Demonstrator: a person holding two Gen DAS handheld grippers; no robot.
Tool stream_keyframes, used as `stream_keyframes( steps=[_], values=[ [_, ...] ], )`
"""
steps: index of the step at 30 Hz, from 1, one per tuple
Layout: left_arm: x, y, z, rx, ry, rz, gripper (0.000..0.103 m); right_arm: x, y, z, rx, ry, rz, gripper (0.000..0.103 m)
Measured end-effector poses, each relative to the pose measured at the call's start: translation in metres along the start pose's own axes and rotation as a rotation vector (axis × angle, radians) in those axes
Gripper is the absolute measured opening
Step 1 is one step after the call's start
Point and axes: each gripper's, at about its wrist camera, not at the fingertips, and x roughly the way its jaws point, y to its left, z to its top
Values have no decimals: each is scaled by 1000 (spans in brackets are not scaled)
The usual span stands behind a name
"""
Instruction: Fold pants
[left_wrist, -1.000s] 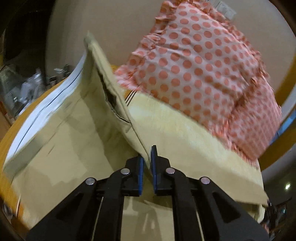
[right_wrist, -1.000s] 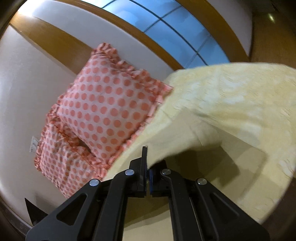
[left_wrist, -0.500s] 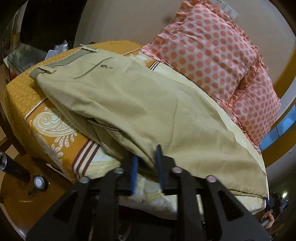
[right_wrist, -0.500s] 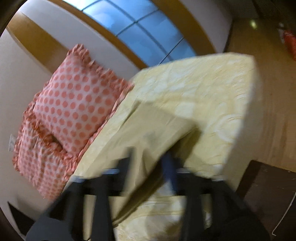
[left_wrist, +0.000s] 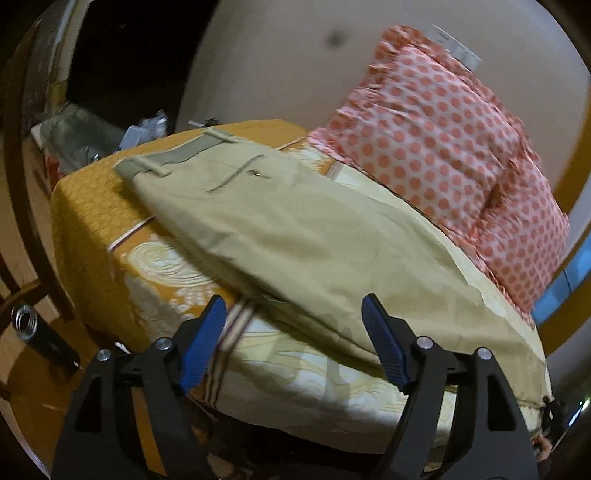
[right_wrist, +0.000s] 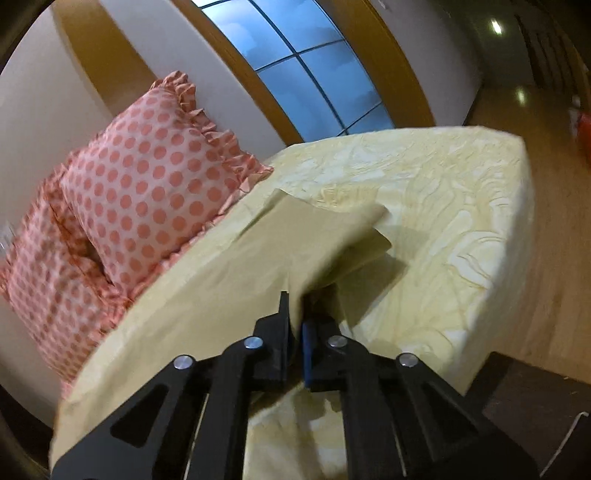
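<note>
- The khaki pants (left_wrist: 295, 236) lay stretched along the bed (left_wrist: 92, 221), waistband at the far left end over the orange part of the cover, legs running right toward the pale yellow end.
- The left gripper (left_wrist: 293, 339) hung just off the near edge of the bed with its blue-padded fingers (left_wrist: 201, 345) spread wide apart and holding nothing; the near fold of the pants lay just past the fingertips, and whether a pad touched the cloth could not be told.
- The right gripper (right_wrist: 295, 332) was pinched together on a fold of the pants (right_wrist: 229, 273), the cloth rising between the two fingers near the hem end.
- In the right wrist view the leg ends (right_wrist: 354, 236) lay layered on the yellow bedspread (right_wrist: 461, 221), corners fanned slightly apart.
- Two pink polka-dot pillows (left_wrist: 443, 140) with frilled edges leaned against the wall behind the pants, the nearer edge of the pillows just beside the far side of the cloth.
- Beyond the waistband end, a cluttered surface with small pale items (left_wrist: 144, 129) stood near the bed; details were too blurred to tell.
- A dark cylindrical object (left_wrist: 40, 336) lay on the wooden floor at lower left.
- A window (right_wrist: 314, 74) with a curved wooden frame showed blue behind the bed; polished wood flooring (right_wrist: 546, 184) ran to the right.
</note>
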Motion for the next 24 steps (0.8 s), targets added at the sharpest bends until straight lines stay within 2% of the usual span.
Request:
stream_keyframes(
  steps=[1,4,7,9,13,14,16,17,18,19,21,22,24],
  values=[
    [1,5,0,-21,0,0,77,-2,8,2,-24,-13,7,4],
    [0,20,3,-91,-21,-24,82,-14,61,9,-157,-46,127,4],
    [1,26,5,-115,-25,-44,87,-28,140,-2,-318,-25,321,4],
    [1,29,8,-134,-28,-65,91,-37,200,-27,-436,38,485,4],
    [3,32,11,-157,-27,-95,96,-52,296,-112,-684,257,749,4],
    [4,33,13,-161,-27,-102,98,-51,313,-138,-760,335,770,4],
    [5,34,15,-168,-22,-110,99,-43,337,-190,-925,511,751,7],
    [6,36,17,-174,-18,-115,101,-39,343,-217,-996,606,730,17],
    [7,37,19,-179,-14,-117,101,-38,342,-231,-1022,650,727,34],
    [8,38,20,-183,-12,-118,101,-40,340,-235,-1025,660,739,45],
    [10,41,24,-192,-9,-117,101,-47,333,-234,-1005,664,793,80],
    [11,42,26,-197,-9,-115,101,-50,331,-231,-1000,661,809,84],
    [15,45,31,-209,-5,-113,101,-54,322,-218,-963,642,835,84]
  ],
)
